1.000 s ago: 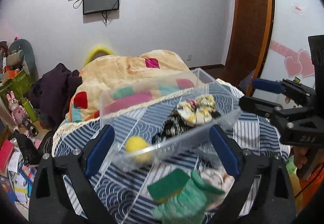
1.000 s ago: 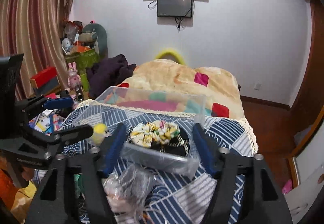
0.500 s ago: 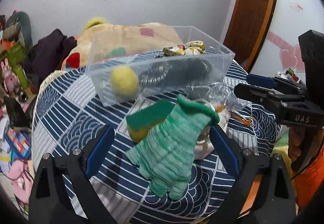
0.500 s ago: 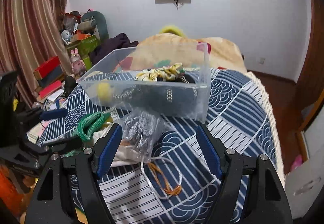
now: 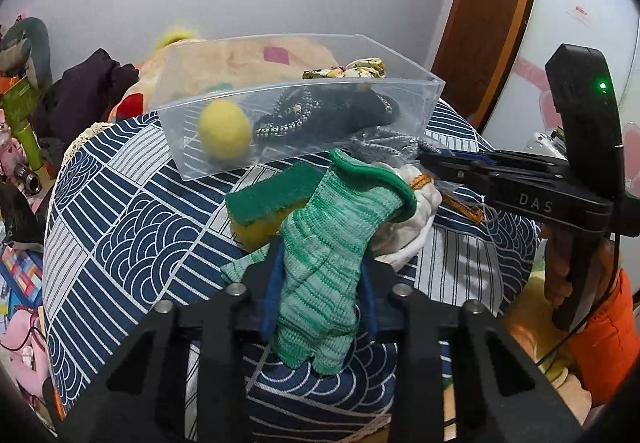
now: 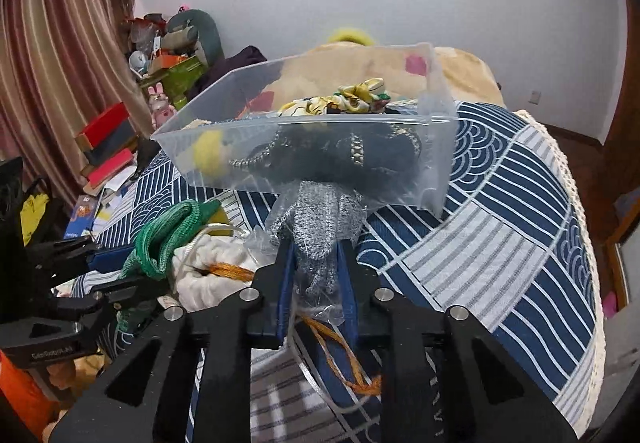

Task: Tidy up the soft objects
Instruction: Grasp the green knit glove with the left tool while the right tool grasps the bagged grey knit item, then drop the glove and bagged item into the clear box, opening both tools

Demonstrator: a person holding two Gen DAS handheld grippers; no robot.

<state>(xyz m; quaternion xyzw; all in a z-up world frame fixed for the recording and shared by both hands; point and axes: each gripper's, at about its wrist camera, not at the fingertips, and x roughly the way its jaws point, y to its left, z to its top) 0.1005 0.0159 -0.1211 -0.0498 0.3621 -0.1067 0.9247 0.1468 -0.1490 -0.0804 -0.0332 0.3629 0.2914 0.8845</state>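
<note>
Tongs [image 5: 320, 275] clamped on green glove [image 5: 324, 243]

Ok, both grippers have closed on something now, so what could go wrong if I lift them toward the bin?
The left gripper is shut on the green glove, whose cuff lies over the sponge and white cloth; lifting may drag them. The right gripper pinches the bagged grey item through loose plastic, so it could slip. The orange cord beneath might snag.
</note>
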